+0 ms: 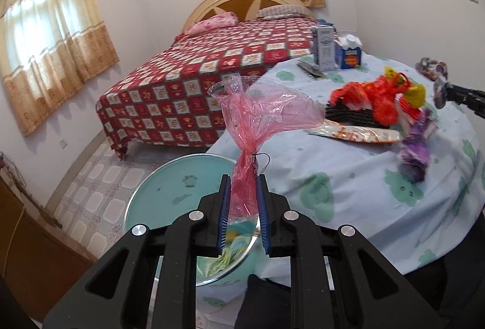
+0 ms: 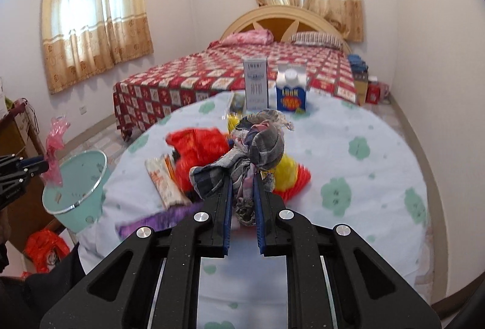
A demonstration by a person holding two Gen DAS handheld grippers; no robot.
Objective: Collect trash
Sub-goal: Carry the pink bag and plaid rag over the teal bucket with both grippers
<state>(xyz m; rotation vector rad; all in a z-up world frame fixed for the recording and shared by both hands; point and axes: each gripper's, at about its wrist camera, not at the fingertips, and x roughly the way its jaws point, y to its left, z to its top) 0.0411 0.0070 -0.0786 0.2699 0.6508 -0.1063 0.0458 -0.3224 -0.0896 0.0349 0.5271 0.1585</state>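
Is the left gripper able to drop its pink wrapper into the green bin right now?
Probably yes. The left gripper holds the pink wrapper right above the open green bin, and nothing sits between them.

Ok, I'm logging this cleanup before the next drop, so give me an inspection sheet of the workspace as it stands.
Surface: round table under a pale cloth with green prints.
Job's things: pink cellophane wrapper held over the teal bin; crumpled grey cloth scrap lifted above the table.
Clutter: red and yellow plastic bags, a purple wrapper, two cartons at the far edge.
Grippers: left gripper has its jaws shut on the wrapper; right gripper has its jaws shut on the scrap.
Cables: nothing seen.
Surroundings: bed with a red checked cover, curtained windows, tiled floor.
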